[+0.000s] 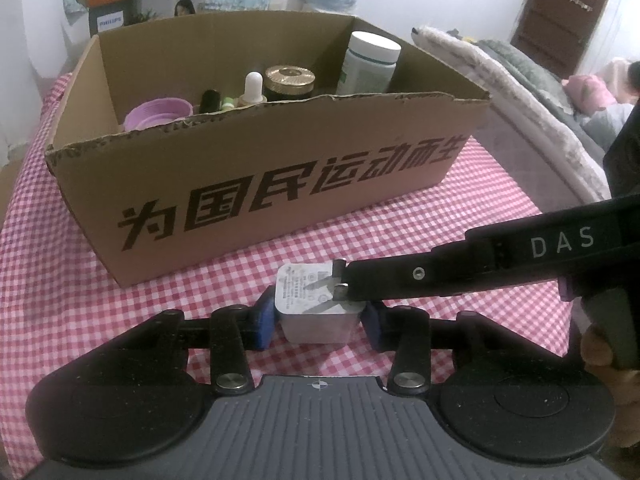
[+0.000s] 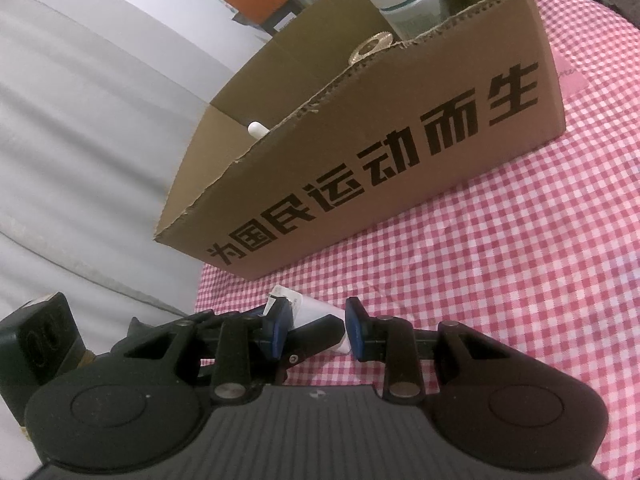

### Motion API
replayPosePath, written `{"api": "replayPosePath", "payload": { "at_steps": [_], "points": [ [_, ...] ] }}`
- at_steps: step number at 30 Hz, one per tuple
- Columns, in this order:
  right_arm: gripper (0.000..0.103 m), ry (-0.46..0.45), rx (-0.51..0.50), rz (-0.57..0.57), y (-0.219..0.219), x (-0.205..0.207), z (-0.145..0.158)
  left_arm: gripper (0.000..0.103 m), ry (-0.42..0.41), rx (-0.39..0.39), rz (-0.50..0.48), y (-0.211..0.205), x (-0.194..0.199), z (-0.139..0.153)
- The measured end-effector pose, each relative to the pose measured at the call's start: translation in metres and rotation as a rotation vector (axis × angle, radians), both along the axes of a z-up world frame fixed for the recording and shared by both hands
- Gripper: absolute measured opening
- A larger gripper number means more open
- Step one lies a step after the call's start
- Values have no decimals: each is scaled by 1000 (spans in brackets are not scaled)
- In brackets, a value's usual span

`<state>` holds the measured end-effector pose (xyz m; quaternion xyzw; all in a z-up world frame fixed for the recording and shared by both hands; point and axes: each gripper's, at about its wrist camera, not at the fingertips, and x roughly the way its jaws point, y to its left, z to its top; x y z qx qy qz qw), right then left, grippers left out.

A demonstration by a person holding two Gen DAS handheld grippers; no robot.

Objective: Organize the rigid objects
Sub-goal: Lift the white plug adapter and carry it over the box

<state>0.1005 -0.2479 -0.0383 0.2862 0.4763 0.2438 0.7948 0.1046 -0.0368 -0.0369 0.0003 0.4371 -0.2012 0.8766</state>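
A white plug charger [image 1: 316, 308] stands on the checked cloth with its prongs up, in front of the cardboard box [image 1: 280, 184]. My left gripper [image 1: 318, 320] has its blue pads on both sides of the charger, touching it. My right gripper reaches in from the right in the left wrist view [image 1: 348, 286], its tips at the charger's prongs. In the right wrist view my right gripper [image 2: 316, 326] stands open around the white charger [image 2: 316, 312] and a left finger.
The box [image 2: 400, 152] holds a white jar [image 1: 370, 64], a gold-lidded jar [image 1: 290, 80], a dropper bottle [image 1: 253, 90] and a purple lid [image 1: 158, 114]. A fluffy blanket [image 1: 520, 92] lies to the right. The red checked tablecloth [image 1: 460, 208] covers the table.
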Motion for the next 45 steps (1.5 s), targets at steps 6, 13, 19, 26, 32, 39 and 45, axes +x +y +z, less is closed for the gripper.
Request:
{"api": "replayPosePath", "payload": {
  "at_steps": [6,13,19,26,32,39,45],
  "points": [
    [33,3,-1,-2,0,-1,0,43,-2,6,-9,-1,-1,0],
    [34,10,-1,-10,-1,0,-2,44,-5,37,-17,-6,2,-3],
    [34,6,-2,-8,-3,-1,-1,43,-8,31,-13,-6,3,-1],
    [34,3,-3,-7,-1,-2,1,42,-9,27,-8,-4,-2,0],
    [34,-2,-1,-10,-1,-3,3,42,-21,29,-5,-5,-5,4],
    [34,-14,1,-12,-3,-7,9,42,-36,28,-3,-5,-8,7],
    [34,-37,3,-16,-2,-10,18,42,-65,24,-2,-6,-13,17]
  ]
}}
